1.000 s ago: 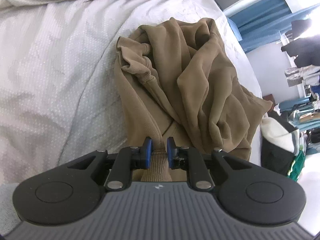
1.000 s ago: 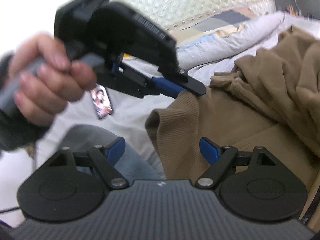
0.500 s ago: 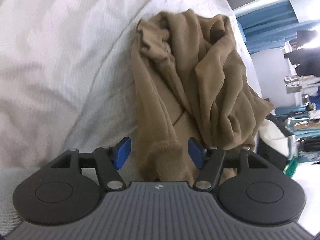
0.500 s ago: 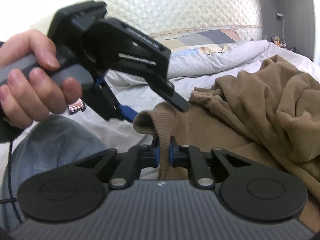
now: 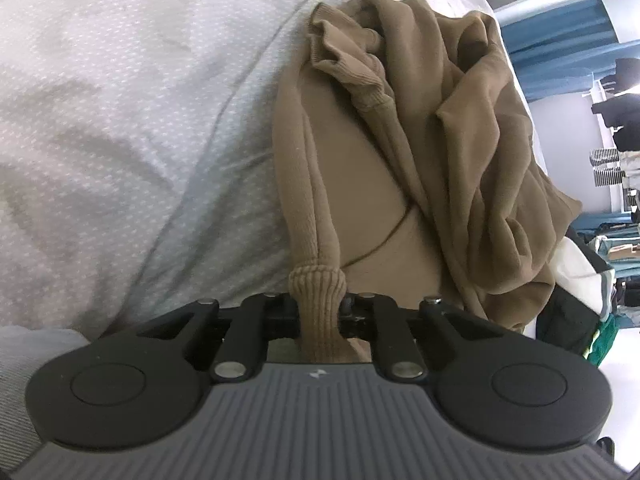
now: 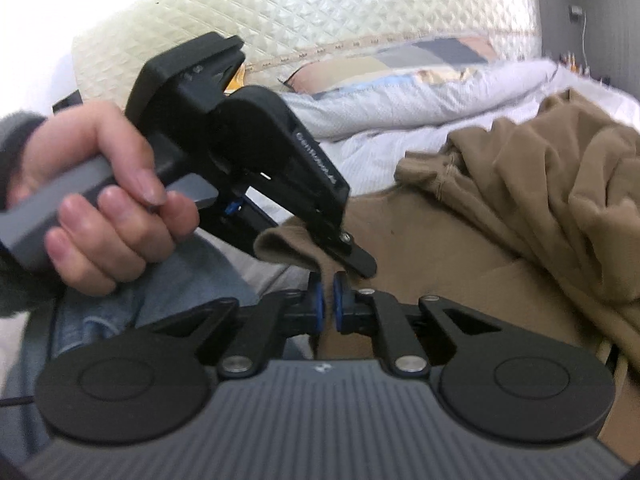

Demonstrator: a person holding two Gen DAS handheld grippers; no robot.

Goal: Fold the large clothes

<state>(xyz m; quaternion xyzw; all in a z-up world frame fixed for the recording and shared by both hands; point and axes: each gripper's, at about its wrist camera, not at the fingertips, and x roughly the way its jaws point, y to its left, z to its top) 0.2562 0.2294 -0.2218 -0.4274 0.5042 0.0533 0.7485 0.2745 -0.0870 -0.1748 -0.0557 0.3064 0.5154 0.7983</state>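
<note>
A tan brown sweatshirt (image 5: pixel 440 140) lies crumpled on the white bed sheet (image 5: pixel 120 120). In the left wrist view my left gripper (image 5: pixel 320 306) has a bunched roll of the ribbed hem (image 5: pixel 318 280) between its jaws, which are closing with the pads pressed on it. In the right wrist view my right gripper (image 6: pixel 327 300) is shut on a thin fold of the same hem edge. Just above it, the left gripper (image 6: pixel 348 252) bites the hem, held by a person's hand (image 6: pixel 100 200). The sweatshirt (image 6: pixel 540 200) piles up to the right.
A quilted cream headboard (image 6: pixel 320 12) and a patchwork pillow (image 6: pixel 400 76) stand at the bed's far end. A leg in blue jeans (image 6: pixel 140 304) is at the near left. Beyond the bed's right edge are a dark bag (image 5: pixel 572 280) and blue curtains (image 5: pixel 560 40).
My left gripper opened, sank toward the bed and closed on the bunched ribbed hem. My right gripper went from wide open to shut on the hem edge and has stayed in place.
</note>
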